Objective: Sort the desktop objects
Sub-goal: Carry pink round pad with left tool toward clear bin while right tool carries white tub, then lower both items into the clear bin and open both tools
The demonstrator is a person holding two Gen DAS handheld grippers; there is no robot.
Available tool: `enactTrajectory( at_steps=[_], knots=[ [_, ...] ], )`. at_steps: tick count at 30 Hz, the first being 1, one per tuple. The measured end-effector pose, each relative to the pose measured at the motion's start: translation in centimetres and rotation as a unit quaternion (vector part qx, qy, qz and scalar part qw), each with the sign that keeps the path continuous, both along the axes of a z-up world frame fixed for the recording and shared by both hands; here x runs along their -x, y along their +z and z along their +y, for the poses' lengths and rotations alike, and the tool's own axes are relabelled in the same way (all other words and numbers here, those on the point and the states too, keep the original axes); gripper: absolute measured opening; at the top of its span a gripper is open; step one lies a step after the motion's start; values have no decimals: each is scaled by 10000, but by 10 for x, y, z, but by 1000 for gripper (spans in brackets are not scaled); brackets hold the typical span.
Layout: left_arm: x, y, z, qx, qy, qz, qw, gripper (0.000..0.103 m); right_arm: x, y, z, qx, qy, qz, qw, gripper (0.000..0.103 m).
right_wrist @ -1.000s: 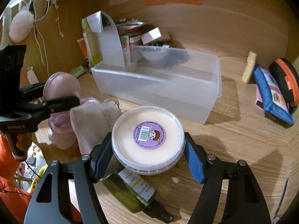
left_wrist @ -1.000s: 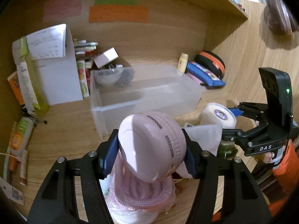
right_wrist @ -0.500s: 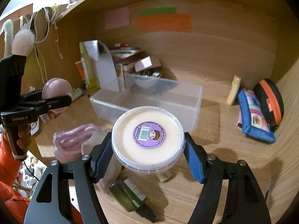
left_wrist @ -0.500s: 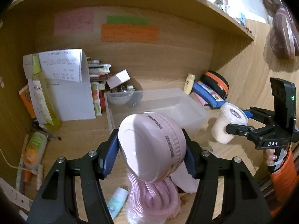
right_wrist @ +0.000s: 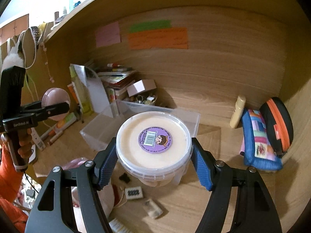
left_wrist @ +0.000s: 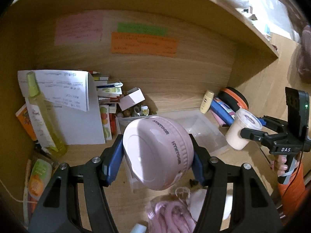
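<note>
The left tool (left_wrist: pixel 157 156) is raised above the bench (left_wrist: pixel 243 161), its blue pads clamped on a round pink case (left_wrist: pixel 155 153), which it holds tilted in front of the clear bin (left_wrist: pixel 202 132). The right tool (right_wrist: pixel 154 156) is level with it on the right, gripping a lidded cream tub (right_wrist: pixel 153 143) by its sides, purple sticker facing the camera, above the bin's near wall.

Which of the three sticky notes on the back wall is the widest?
The orange note, lowest of the three. It stretches well past the green note directly above it, and the pink note off to their left is shorter and squarer.
</note>
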State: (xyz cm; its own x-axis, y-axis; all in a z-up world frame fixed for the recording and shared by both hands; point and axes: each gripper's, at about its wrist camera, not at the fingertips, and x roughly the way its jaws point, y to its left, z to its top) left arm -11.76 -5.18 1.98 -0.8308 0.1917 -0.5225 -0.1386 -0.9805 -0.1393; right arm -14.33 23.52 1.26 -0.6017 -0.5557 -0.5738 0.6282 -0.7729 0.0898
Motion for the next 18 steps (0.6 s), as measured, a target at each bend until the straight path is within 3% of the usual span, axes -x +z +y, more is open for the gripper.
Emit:
enactTrajectory(
  at_steps=[10, 18],
  knots=[
    [48, -26, 1, 43, -1, -524, 9986, 61, 40, -23, -19, -84, 51, -280, 9996, 68],
    [78, -49, 9, 84, -119, -907, 9958, 61, 67, -50, -46, -475, 11, -439, 9979, 68]
  ],
)
